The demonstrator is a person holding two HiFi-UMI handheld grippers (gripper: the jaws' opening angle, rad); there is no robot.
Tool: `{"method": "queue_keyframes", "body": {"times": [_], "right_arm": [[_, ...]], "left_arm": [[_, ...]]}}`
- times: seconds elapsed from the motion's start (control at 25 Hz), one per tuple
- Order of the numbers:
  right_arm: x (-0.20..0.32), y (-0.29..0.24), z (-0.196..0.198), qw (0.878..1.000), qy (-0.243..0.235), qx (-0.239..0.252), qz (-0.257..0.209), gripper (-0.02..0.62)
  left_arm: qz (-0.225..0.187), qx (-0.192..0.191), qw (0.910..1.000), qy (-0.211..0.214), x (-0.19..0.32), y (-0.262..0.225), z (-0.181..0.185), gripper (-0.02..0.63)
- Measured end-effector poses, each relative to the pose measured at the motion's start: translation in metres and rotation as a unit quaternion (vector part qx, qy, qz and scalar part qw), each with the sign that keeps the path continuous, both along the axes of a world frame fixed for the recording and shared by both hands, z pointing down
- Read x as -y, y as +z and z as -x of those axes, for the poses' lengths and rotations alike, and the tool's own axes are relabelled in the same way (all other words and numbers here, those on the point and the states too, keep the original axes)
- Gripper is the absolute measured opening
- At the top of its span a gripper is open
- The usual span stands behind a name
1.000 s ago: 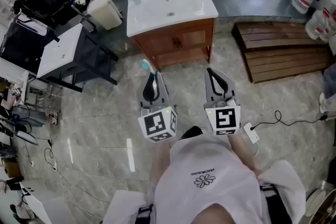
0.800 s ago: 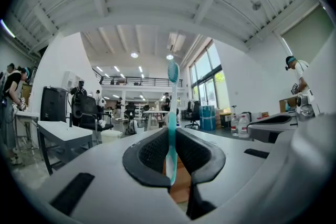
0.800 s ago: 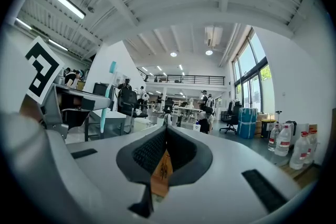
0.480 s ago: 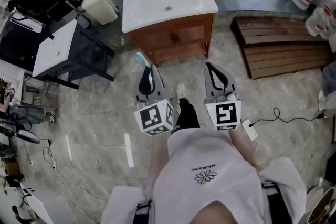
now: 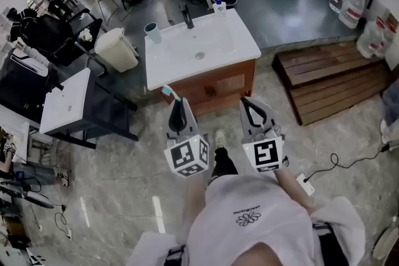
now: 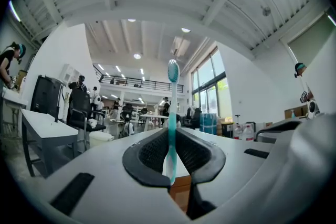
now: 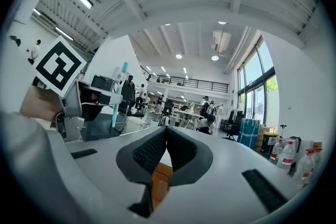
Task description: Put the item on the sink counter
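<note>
A white sink counter (image 5: 163, 66) on a wooden cabinet (image 5: 218, 87) stands just ahead of both grippers in the head view. My left gripper (image 5: 176, 101) is shut on a teal-and-white toothbrush (image 5: 168, 93), whose brush end sticks out past the jaw tips near the counter's front edge. In the left gripper view the toothbrush (image 6: 172, 113) stands upright, clamped between the dark pads of the left gripper (image 6: 172, 132). My right gripper (image 5: 248, 101) is level with the left one, shut and empty. Its jaws meet in the right gripper view (image 7: 166, 129), where the toothbrush (image 7: 121, 91) shows at left.
On the counter stand a teal cup (image 5: 151, 31), a black faucet (image 5: 187, 15) and a small bottle (image 5: 218, 7). A white bin (image 5: 116, 50) and a white table (image 5: 66, 101) are at left. A wooden pallet (image 5: 330, 75) lies right; a cable with adapter (image 5: 305, 183) crosses the floor.
The person has stepped toward the sink, so the counter's front edge now lies close to the jaw tips. Both grippers kept their pose and the toothbrush stayed clamped.
</note>
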State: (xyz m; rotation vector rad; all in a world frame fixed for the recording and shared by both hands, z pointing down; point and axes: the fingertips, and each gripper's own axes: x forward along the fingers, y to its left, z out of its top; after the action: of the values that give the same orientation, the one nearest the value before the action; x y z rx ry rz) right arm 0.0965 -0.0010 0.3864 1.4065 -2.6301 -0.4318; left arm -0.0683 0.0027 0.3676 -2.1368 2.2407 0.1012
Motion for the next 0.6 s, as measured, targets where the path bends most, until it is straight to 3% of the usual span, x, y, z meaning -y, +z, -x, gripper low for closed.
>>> {"method": "queue_keyframes", "body": {"times": [0.24, 0.6], "right_arm": [[0.083, -0.021, 0.029, 0.998, 0.008, 0.058, 0.002, 0.012], [0.238, -0.070, 0.092, 0.996, 0.009, 0.077, -0.043, 0.012]], "left_arm": [[-0.009, 0.016, 0.9998, 0.004, 0.075, -0.003, 0.033, 0.051], [-0.035, 0.035, 0.9986, 0.017, 0.231, -0.046, 0.095, 0.051]]}}
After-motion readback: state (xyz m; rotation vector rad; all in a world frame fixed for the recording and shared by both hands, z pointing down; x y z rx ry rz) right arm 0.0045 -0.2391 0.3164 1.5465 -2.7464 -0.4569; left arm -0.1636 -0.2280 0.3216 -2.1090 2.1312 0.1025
